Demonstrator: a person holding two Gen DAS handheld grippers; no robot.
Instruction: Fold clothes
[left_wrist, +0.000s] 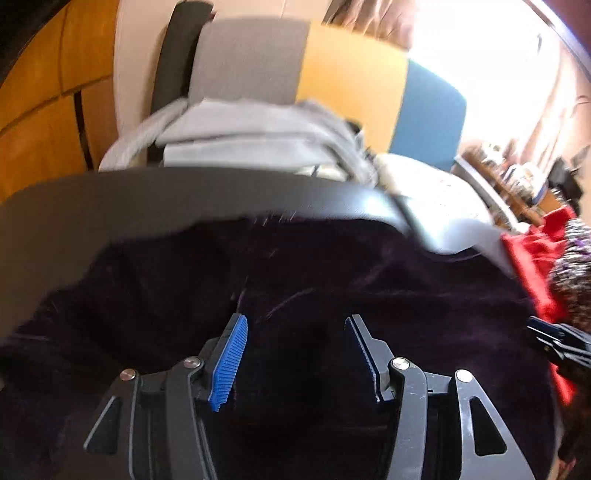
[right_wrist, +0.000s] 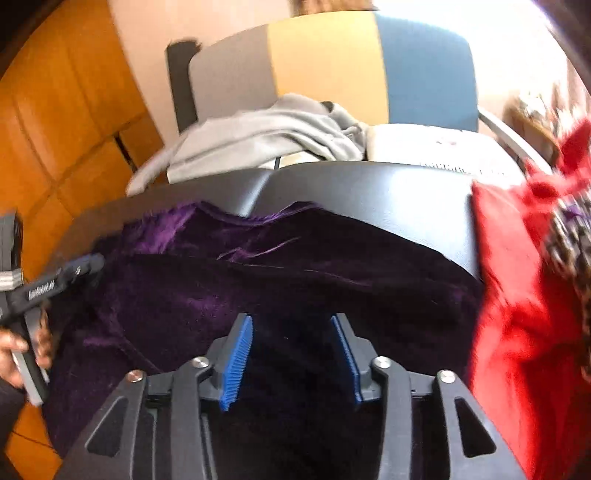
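Observation:
A dark purple velvet garment (left_wrist: 332, 280) (right_wrist: 258, 280) lies spread over the black table (left_wrist: 110, 206) (right_wrist: 369, 192). In the left wrist view, my left gripper (left_wrist: 294, 320) hangs over the garment's middle; its jaws stand apart and the blue pads (left_wrist: 229, 362) have nothing pressed between them. My right gripper (right_wrist: 290, 319) is likewise open just above the cloth in its own view. The right gripper's tip (left_wrist: 554, 343) shows at the garment's right edge. The left gripper (right_wrist: 55, 280), held by a hand (right_wrist: 14, 350), is at the garment's left edge.
A red garment (right_wrist: 517, 295) (left_wrist: 532, 266) and a spotted cloth (right_wrist: 569, 229) lie piled at the table's right. Behind the table a chair with a grey, yellow and blue back (right_wrist: 325, 62) holds a grey hoodie (right_wrist: 266, 133). Wooden cabinets (right_wrist: 55, 129) stand at the left.

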